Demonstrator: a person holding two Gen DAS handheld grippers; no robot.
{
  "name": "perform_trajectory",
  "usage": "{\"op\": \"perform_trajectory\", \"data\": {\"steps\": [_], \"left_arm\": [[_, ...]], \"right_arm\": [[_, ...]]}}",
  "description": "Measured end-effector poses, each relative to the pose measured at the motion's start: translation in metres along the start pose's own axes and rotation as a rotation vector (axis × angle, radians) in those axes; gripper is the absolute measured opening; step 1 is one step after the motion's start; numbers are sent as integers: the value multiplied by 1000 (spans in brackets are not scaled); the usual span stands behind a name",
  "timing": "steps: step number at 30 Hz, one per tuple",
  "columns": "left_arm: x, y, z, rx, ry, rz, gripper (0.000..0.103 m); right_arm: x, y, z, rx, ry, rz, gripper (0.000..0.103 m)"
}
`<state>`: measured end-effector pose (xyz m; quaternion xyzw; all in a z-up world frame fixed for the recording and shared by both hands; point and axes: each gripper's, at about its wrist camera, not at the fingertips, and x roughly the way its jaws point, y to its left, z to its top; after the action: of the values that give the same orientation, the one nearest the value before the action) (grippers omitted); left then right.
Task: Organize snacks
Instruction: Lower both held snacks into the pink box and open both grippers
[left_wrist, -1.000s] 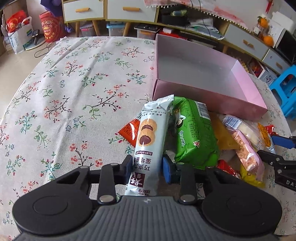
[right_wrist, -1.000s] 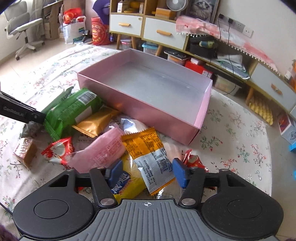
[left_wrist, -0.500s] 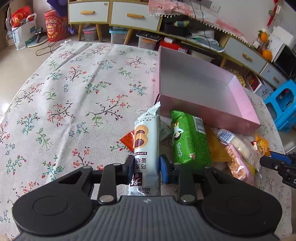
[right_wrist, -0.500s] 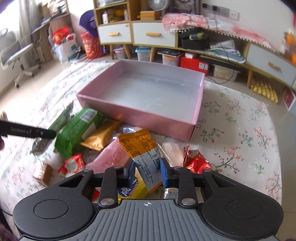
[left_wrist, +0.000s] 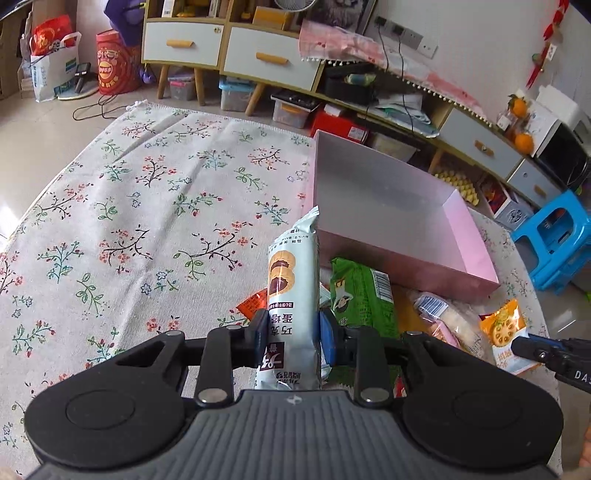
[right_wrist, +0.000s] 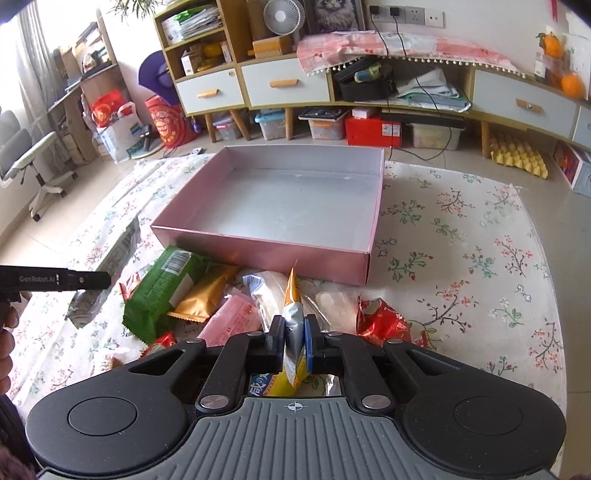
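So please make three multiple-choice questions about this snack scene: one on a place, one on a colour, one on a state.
1. Where does the green packet lie?
A. inside the box
B. on the cloth before the box
C. on the floor

2. What colour is the box outside?
A. pink
B. blue
C. black

3. What do the left tongs do?
A. stand open, holding nothing
B. grip the green packet
C. grip the pale blue biscuit packet

Answers: 1 B, it rests against the near wall; 2 A, pink walls; 3 C, both pads press it.
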<state>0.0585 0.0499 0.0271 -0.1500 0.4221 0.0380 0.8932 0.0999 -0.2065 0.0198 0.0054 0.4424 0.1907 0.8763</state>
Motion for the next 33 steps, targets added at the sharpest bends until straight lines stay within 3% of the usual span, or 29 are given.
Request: {"op": "perform_trajectory", "data": {"steps": [11, 18, 25, 33], "left_arm": [[-6, 3, 8, -17, -54, -60, 26], [-3, -1, 35, -41, -113, -97, 26], [17, -6, 60, -42, -147, -175, 26], [52, -33, 66, 80, -201, -122, 26]], "right_arm": [[-7, -8, 6, 44, -33, -20, 9], [-15, -33, 28, 139, -104, -44, 9], [-3, -50, 44, 184, -100, -50, 9], [13, -45, 63, 186, -119, -32, 9]]}}
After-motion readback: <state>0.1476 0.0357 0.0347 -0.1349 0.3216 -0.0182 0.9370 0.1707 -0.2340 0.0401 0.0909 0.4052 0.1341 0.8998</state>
